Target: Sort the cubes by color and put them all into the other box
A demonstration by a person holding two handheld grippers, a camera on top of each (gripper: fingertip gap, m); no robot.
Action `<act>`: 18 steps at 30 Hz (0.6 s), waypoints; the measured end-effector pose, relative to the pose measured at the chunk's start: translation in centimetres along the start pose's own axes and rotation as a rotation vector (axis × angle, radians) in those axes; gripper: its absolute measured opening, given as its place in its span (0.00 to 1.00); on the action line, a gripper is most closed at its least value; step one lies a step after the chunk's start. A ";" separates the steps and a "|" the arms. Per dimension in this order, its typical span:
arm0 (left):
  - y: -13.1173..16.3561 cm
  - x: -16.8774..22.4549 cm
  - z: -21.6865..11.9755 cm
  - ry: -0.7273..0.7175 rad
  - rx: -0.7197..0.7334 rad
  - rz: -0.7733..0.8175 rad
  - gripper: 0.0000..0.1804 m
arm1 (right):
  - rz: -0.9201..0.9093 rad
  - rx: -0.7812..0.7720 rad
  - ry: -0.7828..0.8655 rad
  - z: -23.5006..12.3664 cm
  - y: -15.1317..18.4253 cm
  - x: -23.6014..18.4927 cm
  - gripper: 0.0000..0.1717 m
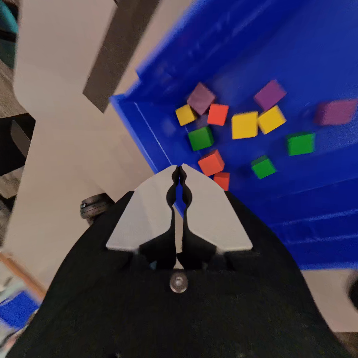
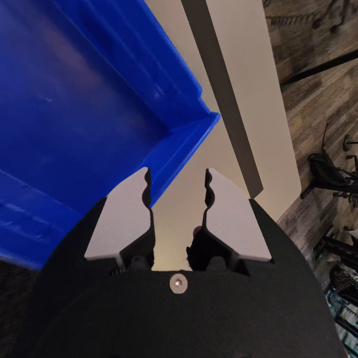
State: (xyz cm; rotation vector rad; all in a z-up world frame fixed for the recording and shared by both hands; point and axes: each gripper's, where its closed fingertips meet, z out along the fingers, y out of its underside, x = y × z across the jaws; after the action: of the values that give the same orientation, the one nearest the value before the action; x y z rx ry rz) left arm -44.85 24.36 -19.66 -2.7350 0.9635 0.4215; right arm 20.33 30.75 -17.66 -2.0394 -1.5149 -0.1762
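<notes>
My left gripper (image 1: 179, 168) has its jaws pressed together with nothing between them, the tips hanging over the near-left rim of the blue box (image 1: 290, 222) that holds the cubes. That box stands on the pale table (image 1: 67, 135), its corner toward the table's left side. Inside, along the wall by my fingertips, lie two red cubes (image 1: 211, 162), one touching the other, with a green cube (image 1: 200, 138) just beyond them. Toward the box's far corner a purple cube (image 1: 200, 97) rests against a yellow cube (image 1: 185, 114) and a third red cube (image 1: 217, 114). Nearer the middle of the floor two yellow cubes (image 1: 244, 125) sit side by side, another purple cube (image 1: 269, 95) touching one of them. My right gripper (image 2: 177, 170) has its jaws apart and bare, straddling the near rim of the other blue box (image 2: 184, 143), beside that box's right corner; the part of its floor I can see is bare blue.
</notes>
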 end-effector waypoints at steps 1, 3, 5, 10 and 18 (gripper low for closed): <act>-0.6 0.2 -1.6 0.011 0.063 -0.053 0.01 | -0.003 0.023 -0.012 -1.1 -0.6 -1.0 0.34; -2.2 2.2 -4.8 0.071 0.186 -0.131 0.05 | 0.007 0.076 -0.079 -3.0 -2.4 -4.1 0.37; -4.2 5.8 -7.3 0.146 0.279 -0.167 0.05 | 0.000 0.135 -0.137 -4.2 -4.7 -7.5 0.39; -10.0 18.3 -8.9 0.316 0.348 -0.115 0.00 | 0.041 0.256 -0.319 -3.7 -12.6 -16.1 0.40; -13.0 25.1 -3.8 0.287 0.179 -0.039 0.01 | -0.038 0.082 -0.428 2.6 -16.3 -23.3 0.44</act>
State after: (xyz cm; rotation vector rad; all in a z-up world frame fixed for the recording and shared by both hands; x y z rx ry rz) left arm -17.08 18.71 -23.17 -2.6885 0.9575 -0.0655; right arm -3.13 15.68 -23.79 -2.0704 -1.7785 0.3242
